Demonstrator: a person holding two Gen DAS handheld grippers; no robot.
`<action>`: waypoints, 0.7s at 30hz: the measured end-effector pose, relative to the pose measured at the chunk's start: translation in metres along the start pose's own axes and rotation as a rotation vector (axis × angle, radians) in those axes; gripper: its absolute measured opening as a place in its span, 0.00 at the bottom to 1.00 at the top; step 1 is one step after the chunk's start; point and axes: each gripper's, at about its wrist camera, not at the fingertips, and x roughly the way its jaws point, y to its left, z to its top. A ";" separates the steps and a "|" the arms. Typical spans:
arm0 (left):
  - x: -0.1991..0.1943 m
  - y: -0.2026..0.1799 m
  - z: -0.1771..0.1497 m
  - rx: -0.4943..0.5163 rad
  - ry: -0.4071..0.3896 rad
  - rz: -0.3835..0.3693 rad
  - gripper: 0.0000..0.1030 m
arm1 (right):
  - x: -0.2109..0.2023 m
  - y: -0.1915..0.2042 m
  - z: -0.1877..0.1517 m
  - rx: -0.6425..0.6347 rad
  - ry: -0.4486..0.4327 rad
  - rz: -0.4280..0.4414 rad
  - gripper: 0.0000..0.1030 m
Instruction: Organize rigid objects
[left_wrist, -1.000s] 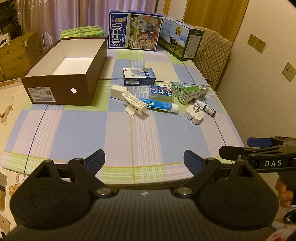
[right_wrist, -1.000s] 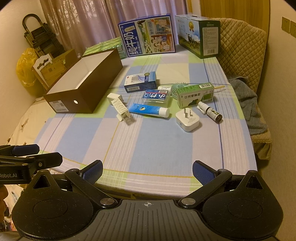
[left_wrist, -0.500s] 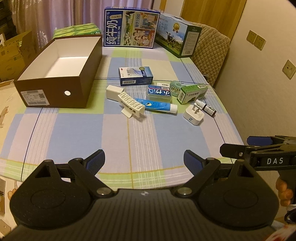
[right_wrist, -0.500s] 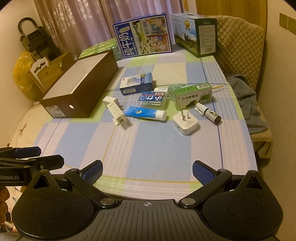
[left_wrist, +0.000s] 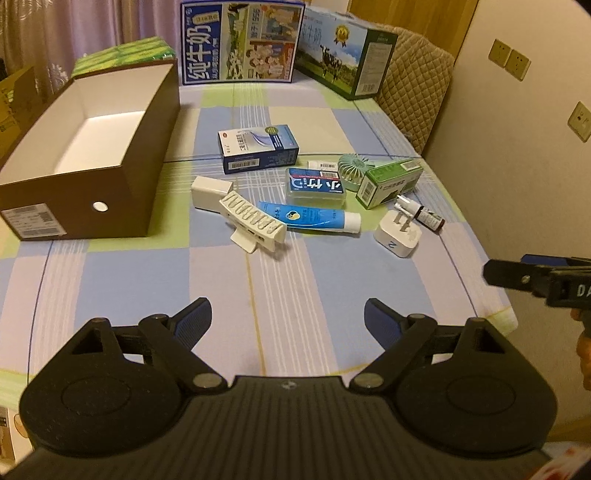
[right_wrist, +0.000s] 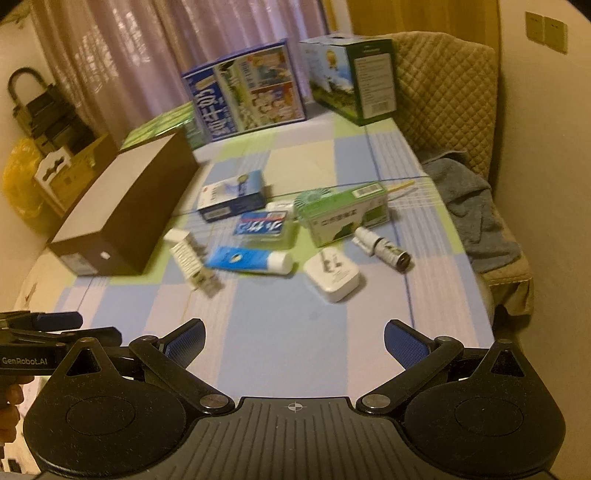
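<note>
An open, empty brown box (left_wrist: 92, 158) stands at the left of the checked tablecloth (left_wrist: 280, 295). To its right lie several small items: a blue-white carton (left_wrist: 258, 149), a white clip (left_wrist: 253, 221), a blue toothpaste tube (left_wrist: 308, 218), a blue soap case (left_wrist: 316, 186), a green carton (left_wrist: 389, 182), a white plug (left_wrist: 397, 236) and a small dark bottle (left_wrist: 424, 216). My left gripper (left_wrist: 288, 319) is open and empty above the near table. My right gripper (right_wrist: 293, 339) is open and empty, nearer the plug (right_wrist: 332, 277).
Two large milk cartons (left_wrist: 240, 42) (left_wrist: 343, 57) stand at the table's far end, with green packs (left_wrist: 122, 59) behind the box. A quilted chair (right_wrist: 450, 92) with a grey cloth (right_wrist: 476, 206) is at the right. A wall runs along the right.
Both grippers have moved forward over the table toward the items and stay open. The right wrist view has tilted and is blurred by motion.
</note>
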 end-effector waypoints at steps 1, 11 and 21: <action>0.006 0.001 0.004 0.004 0.003 -0.002 0.84 | 0.003 -0.004 0.002 0.010 -0.002 -0.006 0.98; 0.069 0.009 0.037 -0.015 0.043 0.013 0.79 | 0.035 -0.044 0.021 0.055 -0.032 -0.056 0.93; 0.119 0.020 0.061 -0.091 0.059 0.037 0.78 | 0.068 -0.079 0.036 0.083 -0.010 -0.116 0.83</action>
